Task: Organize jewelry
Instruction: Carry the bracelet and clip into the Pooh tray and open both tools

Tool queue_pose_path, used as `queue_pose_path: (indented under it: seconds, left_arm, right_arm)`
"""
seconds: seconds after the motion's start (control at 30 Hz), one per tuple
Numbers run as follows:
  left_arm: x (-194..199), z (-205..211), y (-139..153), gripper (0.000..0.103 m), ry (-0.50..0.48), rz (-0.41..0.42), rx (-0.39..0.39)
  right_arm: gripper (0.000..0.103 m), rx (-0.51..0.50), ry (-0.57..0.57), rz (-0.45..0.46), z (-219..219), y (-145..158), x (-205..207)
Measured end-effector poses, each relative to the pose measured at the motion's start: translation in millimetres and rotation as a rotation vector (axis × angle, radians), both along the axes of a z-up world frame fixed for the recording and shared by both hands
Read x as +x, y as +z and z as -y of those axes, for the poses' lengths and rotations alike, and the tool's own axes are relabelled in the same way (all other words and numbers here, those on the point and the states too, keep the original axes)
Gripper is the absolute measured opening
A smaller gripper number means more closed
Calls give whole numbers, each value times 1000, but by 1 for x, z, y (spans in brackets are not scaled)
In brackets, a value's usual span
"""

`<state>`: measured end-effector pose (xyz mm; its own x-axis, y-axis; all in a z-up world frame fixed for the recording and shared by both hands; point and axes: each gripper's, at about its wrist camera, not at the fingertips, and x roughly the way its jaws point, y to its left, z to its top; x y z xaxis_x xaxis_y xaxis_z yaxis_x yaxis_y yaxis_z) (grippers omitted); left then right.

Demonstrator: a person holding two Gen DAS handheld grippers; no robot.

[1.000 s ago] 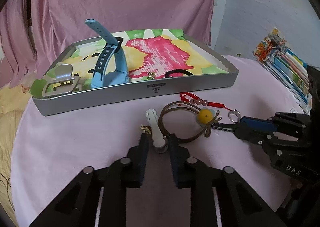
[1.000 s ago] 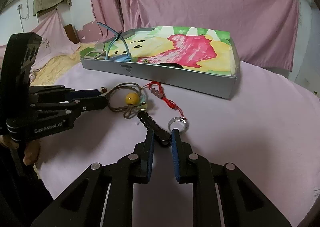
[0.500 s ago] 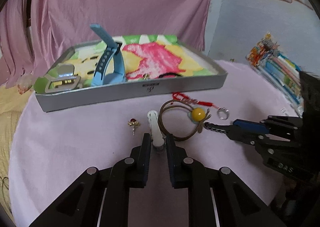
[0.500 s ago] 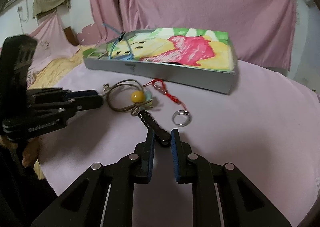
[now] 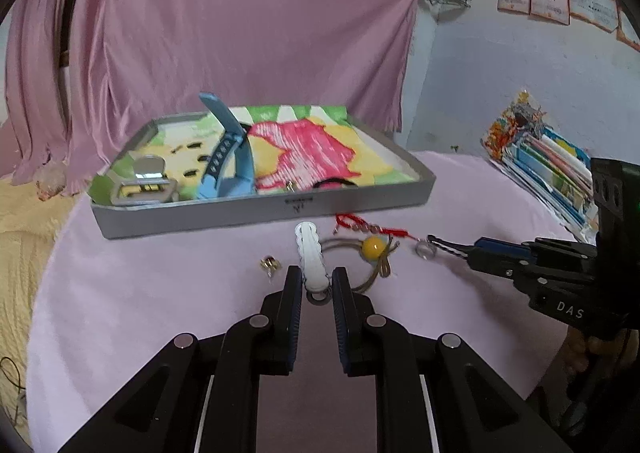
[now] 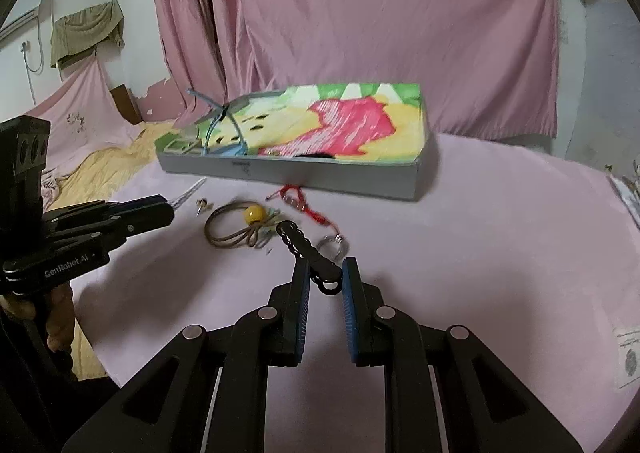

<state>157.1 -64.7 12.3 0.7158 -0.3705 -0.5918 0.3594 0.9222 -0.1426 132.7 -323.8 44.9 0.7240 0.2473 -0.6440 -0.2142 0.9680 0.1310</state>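
My left gripper (image 5: 316, 285) is shut on a white wavy hair clip (image 5: 309, 253), held above the pink table. My right gripper (image 6: 325, 277) is shut on a black wavy hair clip (image 6: 306, 249), also lifted. Between them on the cloth lie a brown cord bracelet with a yellow bead (image 5: 374, 247), a red string bracelet (image 5: 368, 229), a silver ring (image 6: 334, 243) and a small earring (image 5: 269, 264). Behind them stands the grey tray (image 5: 260, 213) with a colourful liner. It holds a blue watch strap (image 5: 228, 157), a silver clasp (image 5: 140, 185) and a black hair tie (image 5: 334, 183).
A stack of colourful packets (image 5: 548, 169) lies at the table's right edge. Yellow bedding (image 6: 100, 169) sits beyond the left edge, and a pink curtain (image 5: 240, 33) hangs behind the tray. A person's hand (image 6: 60, 309) grips the left gripper's handle.
Both grippers have risen from the table and drawn back, each carrying its hair clip. The earring that was beside the left fingers now lies in the open on the cloth.
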Motion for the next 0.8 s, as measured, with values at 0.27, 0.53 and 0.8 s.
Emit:
queue_pose_path:
  seconds: [0.27, 0.53, 0.8]
  left_arm:
    - [19, -1, 16, 14, 25, 55, 2]
    - [65, 7, 24, 14, 41, 36, -18]
    - [91, 19, 11, 14, 20, -10, 0]
  right_arm:
    - [14, 24, -11, 52, 7, 16, 19]
    - [14, 24, 8, 86, -5, 30, 72]
    - [14, 14, 27, 11, -19, 12, 112]
